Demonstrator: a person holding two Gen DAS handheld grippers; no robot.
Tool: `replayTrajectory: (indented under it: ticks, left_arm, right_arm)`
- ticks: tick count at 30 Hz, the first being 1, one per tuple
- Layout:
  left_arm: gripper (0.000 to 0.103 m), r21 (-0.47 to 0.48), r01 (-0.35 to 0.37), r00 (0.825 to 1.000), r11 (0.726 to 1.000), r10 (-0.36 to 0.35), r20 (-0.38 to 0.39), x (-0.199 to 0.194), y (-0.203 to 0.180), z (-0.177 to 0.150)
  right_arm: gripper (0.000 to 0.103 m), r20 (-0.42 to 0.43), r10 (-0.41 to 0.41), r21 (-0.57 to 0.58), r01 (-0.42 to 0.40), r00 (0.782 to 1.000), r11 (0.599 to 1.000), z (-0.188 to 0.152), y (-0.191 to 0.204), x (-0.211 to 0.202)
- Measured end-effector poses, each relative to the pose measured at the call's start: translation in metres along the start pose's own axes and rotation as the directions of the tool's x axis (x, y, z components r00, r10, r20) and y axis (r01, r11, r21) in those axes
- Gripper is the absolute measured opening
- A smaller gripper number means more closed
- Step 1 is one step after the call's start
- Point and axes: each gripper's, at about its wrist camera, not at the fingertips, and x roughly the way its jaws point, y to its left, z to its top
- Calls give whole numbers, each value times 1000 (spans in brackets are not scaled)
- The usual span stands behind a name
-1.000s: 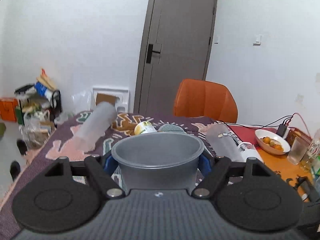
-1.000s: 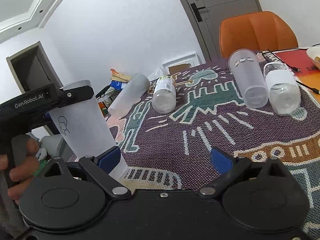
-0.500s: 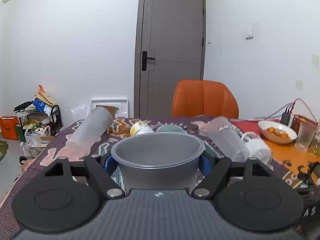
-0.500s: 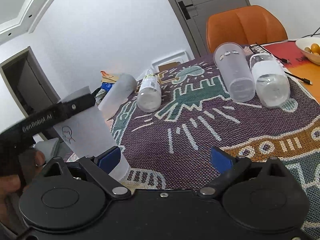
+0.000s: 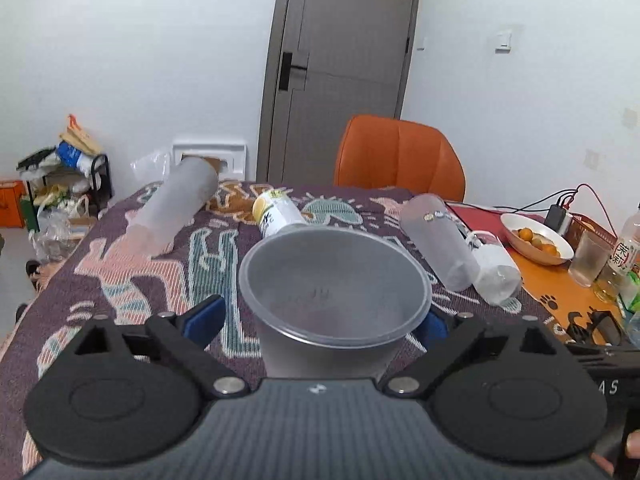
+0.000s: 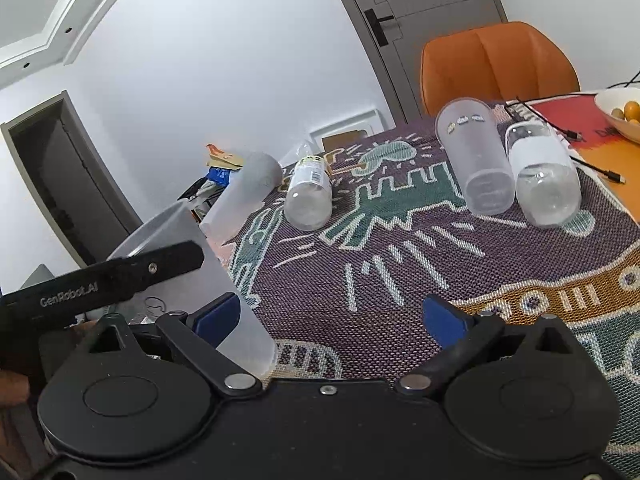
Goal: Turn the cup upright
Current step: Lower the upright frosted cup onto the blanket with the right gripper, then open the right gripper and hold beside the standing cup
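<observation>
A frosted plastic cup (image 5: pixel 334 292) stands upright, mouth up, on the patterned table cloth (image 5: pixel 120 280). My left gripper (image 5: pixel 320 320) is open, with a gap between its left blue pad (image 5: pixel 204 314) and the cup wall. In the right wrist view the same cup (image 6: pixel 188 276) stands at the near left, with the left gripper's black body (image 6: pixel 112 280) across it. My right gripper (image 6: pixel 332 316) is open and empty over the cloth.
Lying on the cloth are a frosted cup (image 5: pixel 176 204) at far left, a labelled bottle (image 5: pixel 276 212), a clear cup (image 5: pixel 440 236) and a clear bottle (image 5: pixel 494 272). An orange chair (image 5: pixel 400 156) stands behind. A fruit bowl (image 5: pixel 536 236) and a glass (image 5: pixel 590 258) sit at right.
My left gripper has opened and let go of the cup, and its view has tilted down over the cup's mouth. The right gripper has shifted slightly.
</observation>
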Motion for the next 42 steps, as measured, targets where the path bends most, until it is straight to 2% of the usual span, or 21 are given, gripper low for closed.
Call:
replayTrajectory:
  ticks: [4,11,17,23,32,36,39,42]
  left_arm:
    - [96,-20,-2,1000,1000,1,-9,-13,6,0]
    - [96,-28,-22,1000,999,23,9,-43,19,-2]
    - [102,-32,-44,999,999,44,23,-63,32,-10]
    - [102,-67,-57,998,996,59,24,-76,46,-19]
    - [103,-69,-66,998,995,67,13,-91,57,-32]
    - [103,-113,-67,998,991,66,-10,-97,67,-37]
    - [103,-92,-93,996,991,94,0,-100,69,-36]
    - [103,-98,-85,996,991,86,0,-103,71,-37]
  right_arm:
    - [103,7,-1,-16,1,1000,1000,2,4,-7]
    - [103,12,5,-49,-4,1000,999,3,12,-20]
    - [103,5,17,-82,-16,1000,996,-1,20,-31]
    - [103,5,25,-132,-24,1000,991,-4,28,-44]
    - [103,2,33,-190,-32,999,981,-10,38,-57]
    - [103,-4,43,-221,-43,999,974,-16,45,-62]
    - [103,-12,54,-223,-55,998,973,-19,48,-65]
    - [103,-8,60,-229,-60,998,972,-20,50,-68]
